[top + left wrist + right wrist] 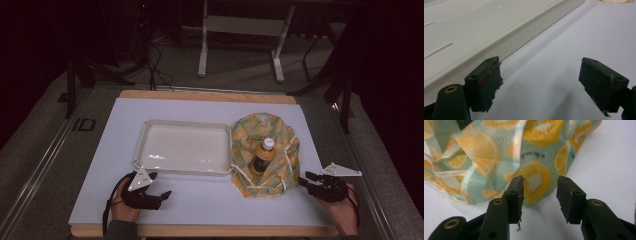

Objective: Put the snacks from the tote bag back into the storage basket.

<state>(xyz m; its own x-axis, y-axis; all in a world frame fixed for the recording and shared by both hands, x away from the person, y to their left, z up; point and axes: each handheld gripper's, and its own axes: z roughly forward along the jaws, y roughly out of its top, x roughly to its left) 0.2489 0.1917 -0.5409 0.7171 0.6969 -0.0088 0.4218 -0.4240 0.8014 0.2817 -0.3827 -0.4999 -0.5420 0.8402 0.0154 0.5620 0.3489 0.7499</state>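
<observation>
High view, tabletop [200,200]: white sheet over a wooden board, carrying a tray, a cloth bag and a bottle.
Tray [182,170]: white, shallow, rectangular, left of centre, nothing inside.
Cloth bag [280,130]: teal with orange fruit-slice print, crumpled and spread open just right of the tray, touching its right edge; pale drawstring trailing along the near side.
Bottle [261,156]: dark body, orange label, white cap, lying in the bag's open middle, cap pointing away from the person.
Left gripper [159,185]: held in the left hand [122,202] near the tray's near-left corner, low over the tabletop.
Left fingers [485,82]: released, spread wide, nothing between; tray wall just beyond the left one in the left gripper view.
Right gripper [306,180]: held in the right hand [345,212], just right of the bag's near edge.
Right fingers [515,195]: released, a moderate gap, aimed at the bag's printed fabric, close to it but not gripping.
</observation>
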